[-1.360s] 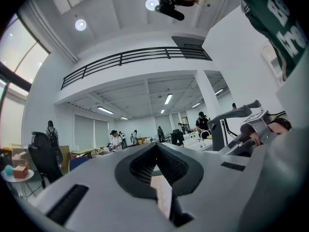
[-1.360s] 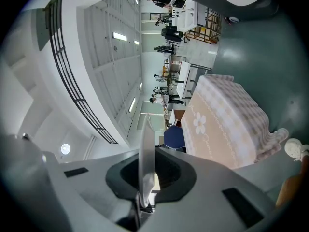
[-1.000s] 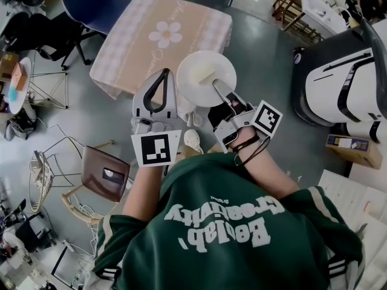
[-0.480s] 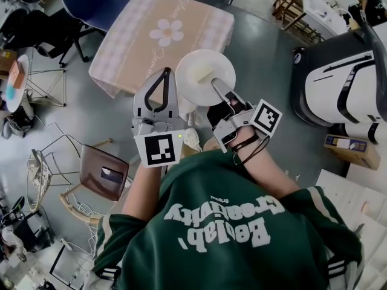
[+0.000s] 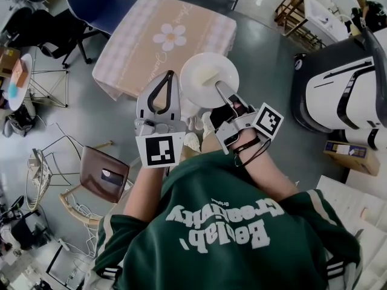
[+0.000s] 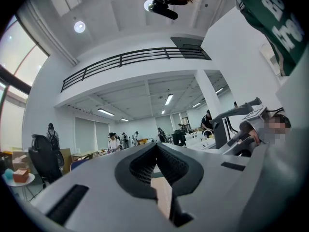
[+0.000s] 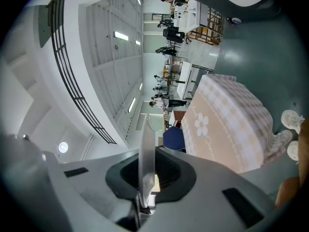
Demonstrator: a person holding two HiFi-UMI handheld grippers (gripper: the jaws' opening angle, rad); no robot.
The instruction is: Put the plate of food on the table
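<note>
Nearest is the person's green sweatshirt [image 5: 217, 222], which hides their legs; both arms are cut off at the sleeves. Just beyond it, the left gripper [image 5: 163, 77] points level with its jaws pressed together at the tips and nothing caught between them. To its right, the right gripper [image 5: 219, 86] is clenched on the near rim of the white plate [image 5: 196, 80], and that part of the rim is covered by the jaws. In the right gripper view the plate [image 7: 146, 153] shows only as a thin edge between the pads. The food [image 5: 208, 74] is a pale lump, too small to identify. The plate is held in the air at the near right corner of the table [image 5: 139, 47]. It may overlap the cloth's edge, but it is not resting on it. Beyond the table's far left corner stands a blue chair [image 5: 91, 2], partly cut off.
</note>
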